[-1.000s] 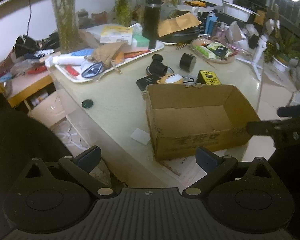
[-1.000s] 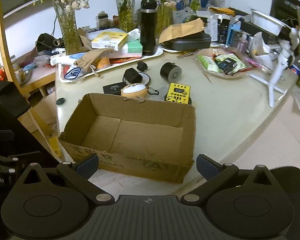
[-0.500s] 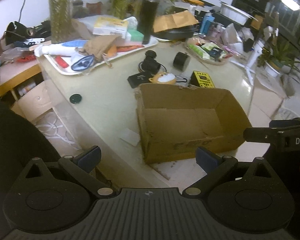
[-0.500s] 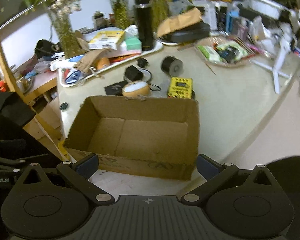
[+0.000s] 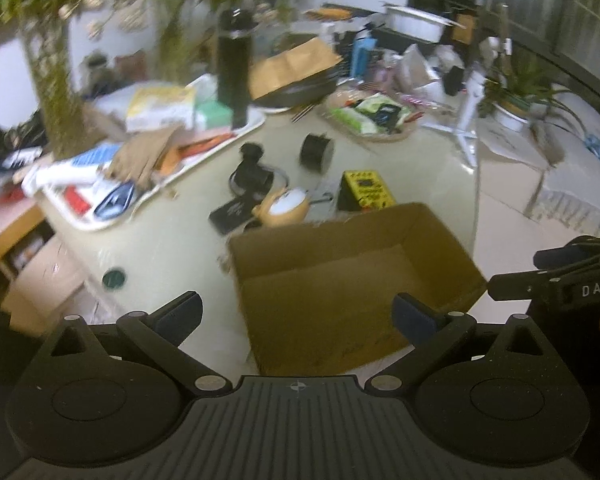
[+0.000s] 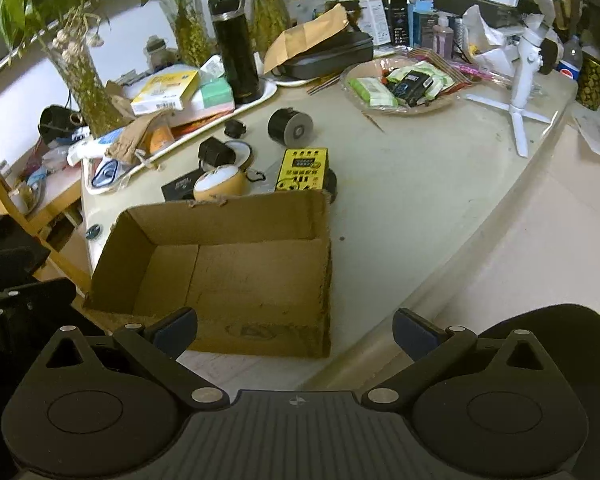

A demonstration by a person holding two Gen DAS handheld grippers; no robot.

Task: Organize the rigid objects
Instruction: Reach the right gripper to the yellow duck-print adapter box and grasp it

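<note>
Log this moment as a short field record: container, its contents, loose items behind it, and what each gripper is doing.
container: cardboard box, open top, on the table near its front edge
contents: nothing visible inside
items behind box: yellow device, round tan gadget, flat black case, black cylinder
left gripper: open, holding nothing, near the box front
right gripper: open, holding nothing, near the box front
task status: no item boxed yet

Probably a home: cluttered table, plant vases, snack basket
</note>
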